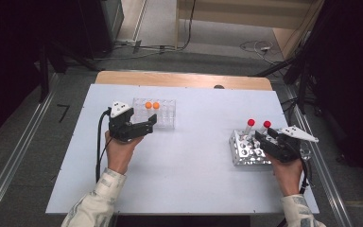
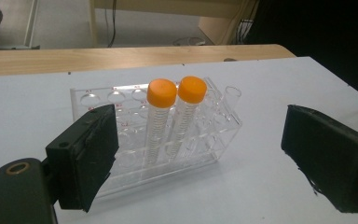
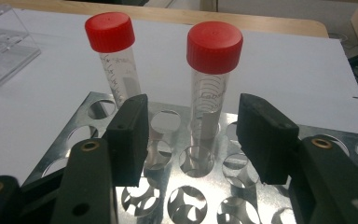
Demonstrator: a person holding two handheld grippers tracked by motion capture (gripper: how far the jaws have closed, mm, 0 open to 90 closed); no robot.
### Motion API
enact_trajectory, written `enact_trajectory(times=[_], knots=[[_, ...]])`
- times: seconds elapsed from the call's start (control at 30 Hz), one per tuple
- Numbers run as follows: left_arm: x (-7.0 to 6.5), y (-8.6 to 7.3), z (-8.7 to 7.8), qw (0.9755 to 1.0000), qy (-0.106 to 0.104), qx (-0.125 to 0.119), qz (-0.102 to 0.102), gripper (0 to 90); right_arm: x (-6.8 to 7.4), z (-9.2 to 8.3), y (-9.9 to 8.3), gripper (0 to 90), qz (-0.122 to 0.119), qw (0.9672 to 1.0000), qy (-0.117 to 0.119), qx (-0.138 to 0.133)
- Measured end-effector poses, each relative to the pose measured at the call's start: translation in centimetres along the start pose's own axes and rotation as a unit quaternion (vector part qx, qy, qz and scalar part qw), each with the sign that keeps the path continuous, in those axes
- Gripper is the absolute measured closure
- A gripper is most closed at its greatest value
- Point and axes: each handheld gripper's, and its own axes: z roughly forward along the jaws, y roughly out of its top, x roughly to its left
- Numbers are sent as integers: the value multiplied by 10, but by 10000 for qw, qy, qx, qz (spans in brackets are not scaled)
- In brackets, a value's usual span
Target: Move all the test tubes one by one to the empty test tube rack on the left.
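Second red-capped tube [image 3: 114, 56] beside right gripper's [image 3: 191, 140] tube [image 3: 213, 79]

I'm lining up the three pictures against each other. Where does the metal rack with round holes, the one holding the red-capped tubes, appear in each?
High view: the metal rack with round holes lies at right, under the right gripper.
Left gripper view: no metal rack here.
Right gripper view: it spans the lower half, beyond the jaws.
Shared landmark: the clear plastic rack.

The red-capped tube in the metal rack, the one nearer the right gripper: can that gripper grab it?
Probably yes. The right gripper has its jaws open on either side of that red-capped tube, with nothing between. The other red tube stands off to the side, and the metal rack sits below.
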Motion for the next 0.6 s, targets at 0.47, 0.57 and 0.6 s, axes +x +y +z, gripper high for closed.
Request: enact_trajectory(times=[0.47, 0.57, 0.6], knots=[[-1, -1, 0, 10000, -60, -7, -42, 125, 0, 10, 5, 675, -57, 9995, -251, 171], [-1, -1, 0, 10000, -59, 7, -33, 125, 1, 10, 5, 707, -58, 9995, -275, 170], [-1, -1, 0, 10000, -61, 11, -30, 125, 1, 10, 5, 708, -50, 9995, -260, 168]])
